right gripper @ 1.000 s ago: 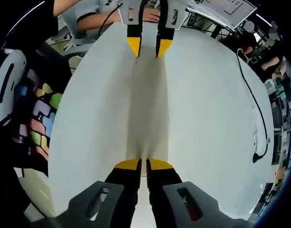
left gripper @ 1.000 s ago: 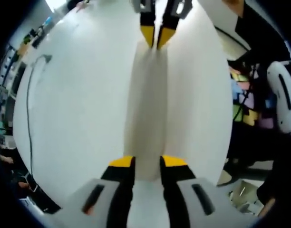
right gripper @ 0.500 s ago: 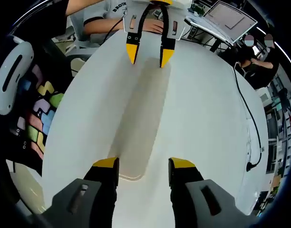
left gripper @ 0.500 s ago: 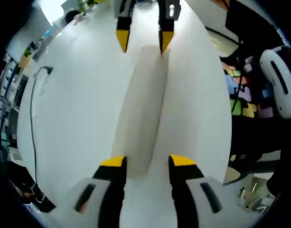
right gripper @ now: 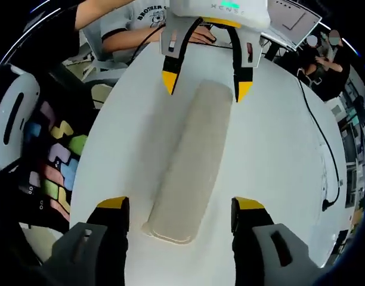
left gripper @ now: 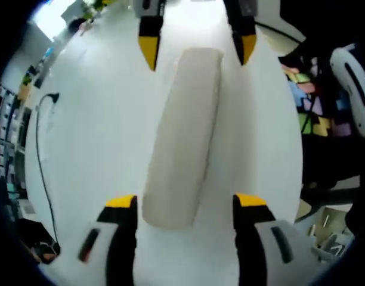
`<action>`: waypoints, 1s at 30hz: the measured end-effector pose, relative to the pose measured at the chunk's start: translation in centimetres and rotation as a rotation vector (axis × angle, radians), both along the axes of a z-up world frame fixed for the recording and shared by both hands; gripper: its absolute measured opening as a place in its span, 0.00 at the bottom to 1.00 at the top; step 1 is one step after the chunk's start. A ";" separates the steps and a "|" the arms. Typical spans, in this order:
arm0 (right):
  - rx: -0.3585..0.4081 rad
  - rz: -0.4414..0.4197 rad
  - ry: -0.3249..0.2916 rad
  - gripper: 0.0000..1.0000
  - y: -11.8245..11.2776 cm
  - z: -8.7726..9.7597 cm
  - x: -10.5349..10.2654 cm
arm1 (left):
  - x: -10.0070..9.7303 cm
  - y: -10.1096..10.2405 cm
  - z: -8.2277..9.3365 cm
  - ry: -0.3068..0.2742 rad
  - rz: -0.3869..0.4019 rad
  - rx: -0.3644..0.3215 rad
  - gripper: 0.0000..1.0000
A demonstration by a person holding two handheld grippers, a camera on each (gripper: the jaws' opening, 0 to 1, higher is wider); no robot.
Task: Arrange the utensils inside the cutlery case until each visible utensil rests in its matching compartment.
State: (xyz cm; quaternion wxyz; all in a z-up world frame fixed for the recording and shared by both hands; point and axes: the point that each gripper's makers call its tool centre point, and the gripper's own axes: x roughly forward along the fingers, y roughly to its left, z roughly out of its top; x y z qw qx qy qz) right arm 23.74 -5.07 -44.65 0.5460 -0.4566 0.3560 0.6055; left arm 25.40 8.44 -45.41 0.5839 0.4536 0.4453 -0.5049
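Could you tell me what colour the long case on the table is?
Pale beige case, clearest in the right gripper view.

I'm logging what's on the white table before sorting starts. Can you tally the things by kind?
Cutlery case, lid on: 1
Grippers, both open: 2, left and right
Black cable: 1
Utensils in sight: 0
Total: 4

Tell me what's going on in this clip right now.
A person holds a claw in each hand over a white table. A long, closed beige cutlery case lies flat on it between them. The left claw and the right claw face each other from the case's two ends, each with its jaws spread wide and gripping nothing. No utensils can be seen, so no sorting has begun. A black cable runs along the table's far side.
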 end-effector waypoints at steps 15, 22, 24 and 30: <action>-0.013 -0.107 0.045 0.56 -0.7 -1.9 0.9 | -0.1 1.1 -1.7 0.095 0.126 0.018 0.53; 0.016 -0.128 0.068 0.44 -0.8 -2.4 1.2 | 0.0 1.2 -1.6 0.084 0.121 -0.019 0.52; 0.017 -0.122 0.064 0.44 -0.7 -2.4 1.1 | 0.0 1.2 -1.6 0.083 0.120 -0.026 0.52; 0.027 -0.141 0.065 0.44 -0.6 -2.3 1.1 | -0.7 0.9 -1.5 0.083 0.107 -0.023 0.45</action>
